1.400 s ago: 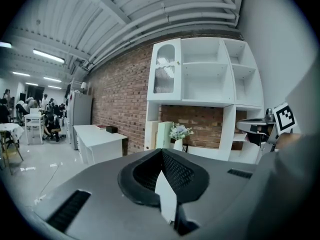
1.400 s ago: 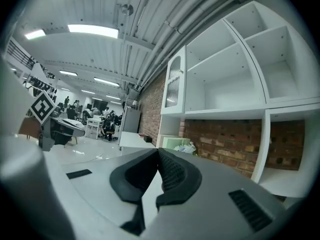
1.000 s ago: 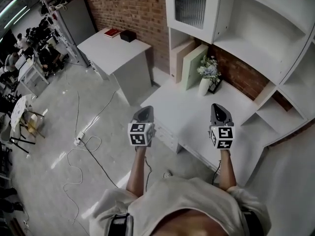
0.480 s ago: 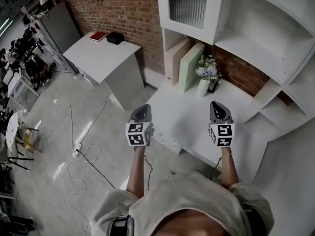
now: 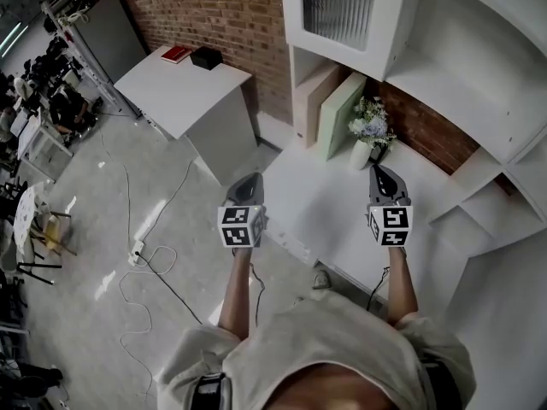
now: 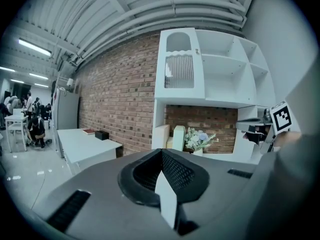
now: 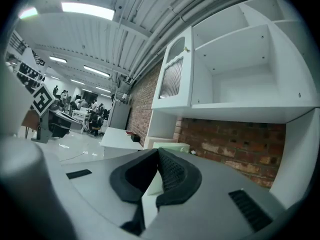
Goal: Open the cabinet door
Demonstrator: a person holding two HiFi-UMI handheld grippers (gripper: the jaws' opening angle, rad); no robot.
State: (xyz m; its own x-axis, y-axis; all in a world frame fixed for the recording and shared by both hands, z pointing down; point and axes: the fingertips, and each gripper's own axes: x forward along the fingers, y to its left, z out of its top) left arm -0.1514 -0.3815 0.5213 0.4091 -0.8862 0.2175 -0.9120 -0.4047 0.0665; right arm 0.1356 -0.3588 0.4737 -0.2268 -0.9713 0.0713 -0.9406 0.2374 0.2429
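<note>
The cabinet door (image 5: pixel 338 7), white with a ribbed glass pane, is closed at the upper left of the white shelf unit. It also shows as the cabinet door (image 6: pixel 179 69) and the cabinet door (image 7: pixel 173 76), far ahead and above both grippers. My left gripper (image 5: pixel 248 184) hovers shut and empty over the floor at the desk's near left corner. My right gripper (image 5: pixel 382 174) is shut and empty over the white desk top (image 5: pixel 329 203), just short of the vase. The jaws meet in both gripper views: left gripper (image 6: pixel 161 152), right gripper (image 7: pixel 158 151).
A vase of flowers (image 5: pixel 367 135) and two leaning boards (image 5: pixel 338 114) stand at the back of the desk. A white side table (image 5: pixel 184 84) with a red book (image 5: pixel 177 54) and a black box (image 5: pixel 206 56) is at left. Cables (image 5: pixel 141 254) lie on the floor. People sit far left.
Both grippers have moved forward together toward the shelf unit, still shut. The right one now sits closer to the vase.
</note>
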